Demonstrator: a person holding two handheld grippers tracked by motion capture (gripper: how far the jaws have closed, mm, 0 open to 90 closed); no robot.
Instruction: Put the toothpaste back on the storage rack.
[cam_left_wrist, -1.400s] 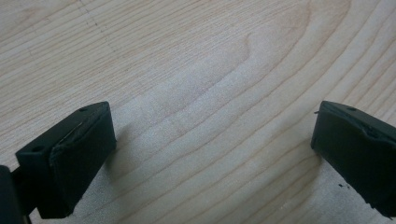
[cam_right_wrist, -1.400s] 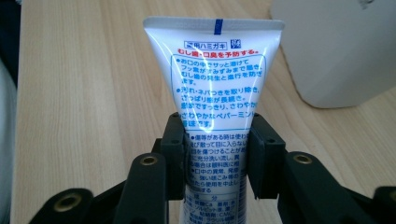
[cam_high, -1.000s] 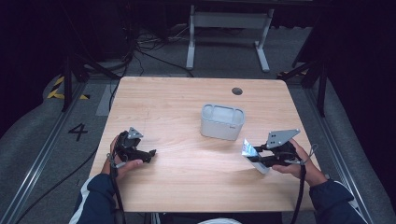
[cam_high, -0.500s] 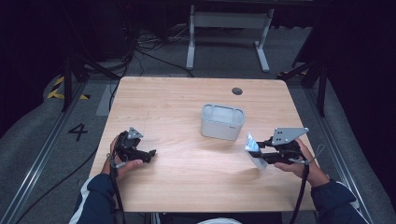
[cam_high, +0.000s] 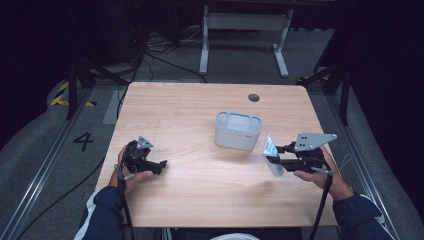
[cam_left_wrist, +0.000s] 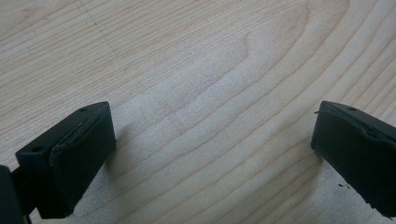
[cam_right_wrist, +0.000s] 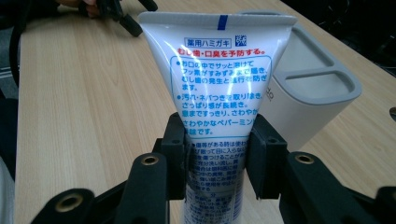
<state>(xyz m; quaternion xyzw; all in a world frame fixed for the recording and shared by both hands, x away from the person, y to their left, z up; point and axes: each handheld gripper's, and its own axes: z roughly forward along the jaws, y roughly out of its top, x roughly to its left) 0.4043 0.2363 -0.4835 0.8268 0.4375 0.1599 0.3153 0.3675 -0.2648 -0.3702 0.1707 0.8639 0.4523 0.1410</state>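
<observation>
One fixed overhead camera, two riding on the grippers.
The table (cam_high: 200, 115) is seen from above the near edge, facing far; bare wood is viewed close by the left camera — the grey holder (cam_right_wrist: 313, 93), shared with the high view, by the right.

White toothpaste tube (cam_right_wrist: 219, 93) with blue and red Japanese print, upright, flat crimped end uppermost, clamped mid-body between black jaws, just beside grey-white holder (cam_right_wrist: 310, 100)
</observation>
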